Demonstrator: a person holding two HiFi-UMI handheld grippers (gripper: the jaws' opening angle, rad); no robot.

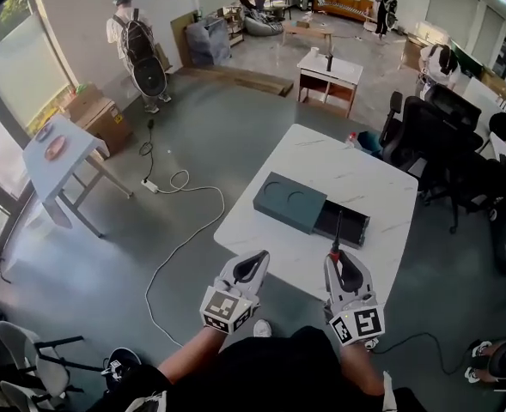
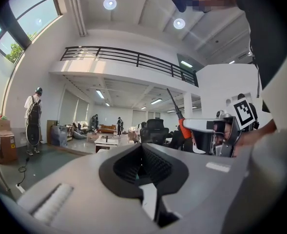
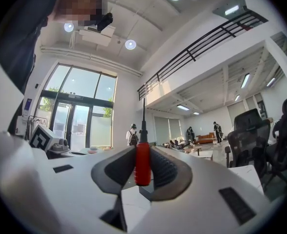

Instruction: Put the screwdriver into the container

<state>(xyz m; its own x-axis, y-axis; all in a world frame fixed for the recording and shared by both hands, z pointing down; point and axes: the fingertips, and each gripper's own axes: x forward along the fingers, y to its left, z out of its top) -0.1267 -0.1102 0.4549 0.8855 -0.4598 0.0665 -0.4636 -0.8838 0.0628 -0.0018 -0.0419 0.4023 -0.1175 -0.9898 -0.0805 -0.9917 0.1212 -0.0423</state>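
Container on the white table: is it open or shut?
Open. In the head view the container has its black tray sticking out uncovered beside its grey cover. Its contents cannot be told.

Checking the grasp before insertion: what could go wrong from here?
1. The right gripper pinches the screwdriver by its red handle, shaft sticking out ahead; it could pivot in the grip.
2. The container is only partly open; the shaft could catch the lid.
3. The left gripper is empty and off the container, so a bump might slide it.
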